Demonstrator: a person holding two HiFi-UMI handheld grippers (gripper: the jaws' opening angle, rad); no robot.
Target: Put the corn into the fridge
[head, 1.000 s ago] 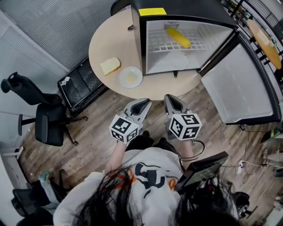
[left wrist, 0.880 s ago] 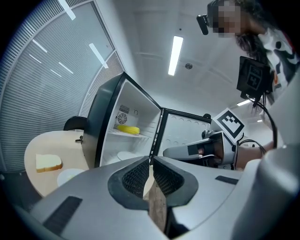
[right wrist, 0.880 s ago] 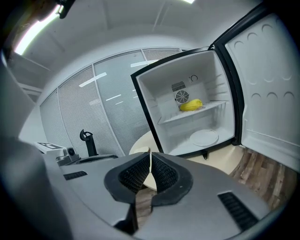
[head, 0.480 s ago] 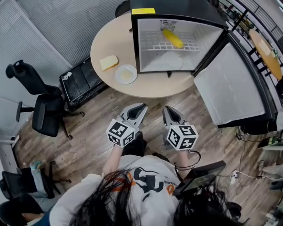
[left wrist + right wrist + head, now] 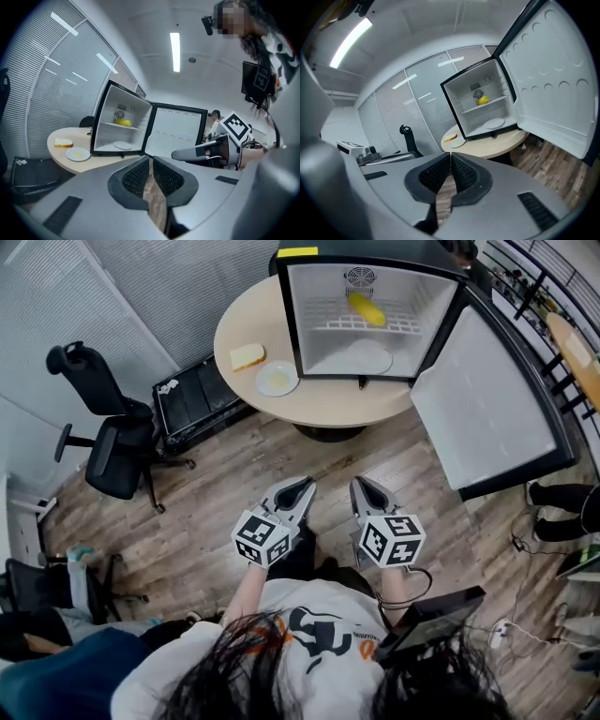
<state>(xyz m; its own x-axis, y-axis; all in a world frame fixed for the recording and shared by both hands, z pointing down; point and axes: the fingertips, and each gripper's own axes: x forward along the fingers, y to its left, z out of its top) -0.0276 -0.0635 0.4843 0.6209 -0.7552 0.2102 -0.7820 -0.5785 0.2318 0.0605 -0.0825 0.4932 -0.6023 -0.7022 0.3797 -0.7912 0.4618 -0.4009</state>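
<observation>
The yellow cob of corn (image 5: 366,308) lies on the upper wire shelf (image 5: 323,324) of the small black fridge (image 5: 394,249), long axis slanting across it, well ahead of both grippers; my left gripper (image 5: 302,487) and right gripper (image 5: 361,486) hold their jaws together on nothing. The white-lined fridge door (image 5: 487,399) hangs open on my right, nearer the right gripper; I judge that hand should close it.

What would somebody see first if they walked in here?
The little fridge stands on the round table with its door wide open to the right. On its shelf lies yellow corn. Nearer, over the wood floor, the left tongs and right tongs are both shut and empty.
</observation>
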